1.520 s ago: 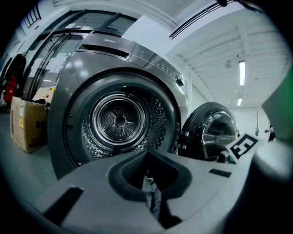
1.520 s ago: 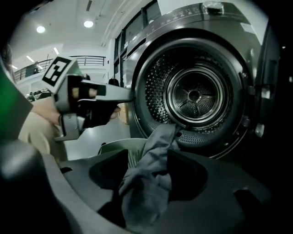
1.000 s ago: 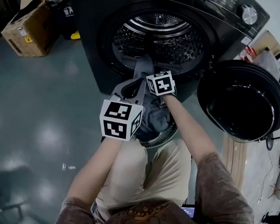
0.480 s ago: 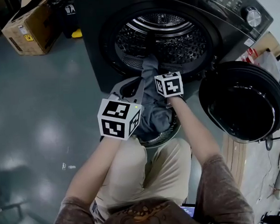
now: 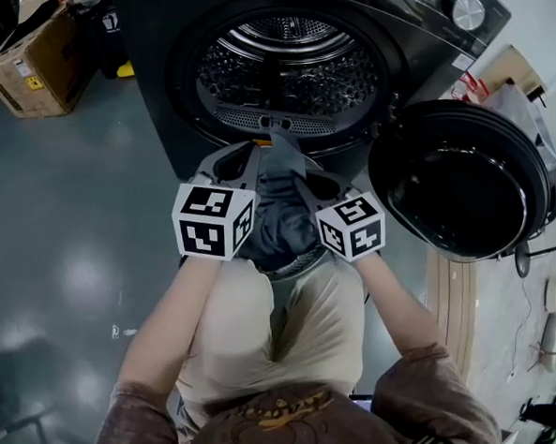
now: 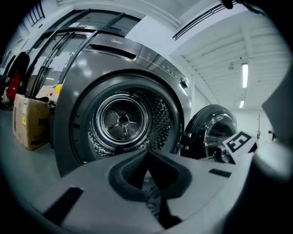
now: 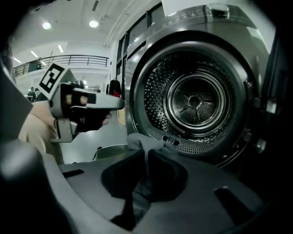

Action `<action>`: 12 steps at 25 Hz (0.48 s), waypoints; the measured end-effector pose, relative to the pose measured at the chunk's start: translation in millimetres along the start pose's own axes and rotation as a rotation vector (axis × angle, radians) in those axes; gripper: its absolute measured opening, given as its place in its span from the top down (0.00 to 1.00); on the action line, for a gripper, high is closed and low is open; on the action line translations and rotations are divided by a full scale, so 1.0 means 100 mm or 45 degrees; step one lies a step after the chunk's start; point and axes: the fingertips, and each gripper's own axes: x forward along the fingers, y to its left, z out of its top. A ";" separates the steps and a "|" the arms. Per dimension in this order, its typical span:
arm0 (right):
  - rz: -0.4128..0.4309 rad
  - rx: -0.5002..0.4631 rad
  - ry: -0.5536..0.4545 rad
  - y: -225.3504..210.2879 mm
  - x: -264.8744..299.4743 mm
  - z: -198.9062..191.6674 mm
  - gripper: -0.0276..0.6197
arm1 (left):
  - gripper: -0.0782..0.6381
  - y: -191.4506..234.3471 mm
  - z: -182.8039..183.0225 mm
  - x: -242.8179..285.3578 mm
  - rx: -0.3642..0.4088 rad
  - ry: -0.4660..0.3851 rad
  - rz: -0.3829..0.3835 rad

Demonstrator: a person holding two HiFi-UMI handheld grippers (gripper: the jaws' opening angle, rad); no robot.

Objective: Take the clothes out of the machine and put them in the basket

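Observation:
A grey garment [image 5: 275, 212] hangs between my two grippers, over the basket [image 5: 304, 262] in front of the washing machine [image 5: 160, 130]. My right gripper [image 5: 291, 159] has just been closing and is now shut on the garment. In the right gripper view a fold of the cloth [image 7: 139, 142] sticks up past the closed tips [image 7: 145, 153]. My left gripper [image 5: 255, 154] is beside it, also shut, and in the left gripper view cloth [image 6: 151, 194] shows between its pads [image 6: 147, 153]. The drum [image 5: 287, 70] looks bare inside.
The round machine door [image 5: 459, 182] stands open to the right. A cardboard box [image 5: 28, 58] sits on the floor at the far left. The person's knees [image 5: 266, 330] are just behind the basket. Bare grey floor [image 5: 64, 258] lies to the left.
My right gripper has pulled back from the drum's mouth toward the person, drawing the grey garment out of the opening. The left gripper has stayed where it was.

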 end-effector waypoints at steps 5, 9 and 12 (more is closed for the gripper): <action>0.052 0.042 0.009 0.27 -0.26 -0.16 0.92 | 0.88 -0.01 -0.02 0.02 0.003 0.009 0.011; 0.043 0.065 0.049 0.31 -0.26 -0.34 0.88 | 0.88 -0.03 -0.03 0.03 0.002 0.015 0.015; -0.001 0.098 0.060 0.21 -0.21 -0.40 0.65 | 0.88 -0.03 -0.03 0.02 -0.009 0.012 0.013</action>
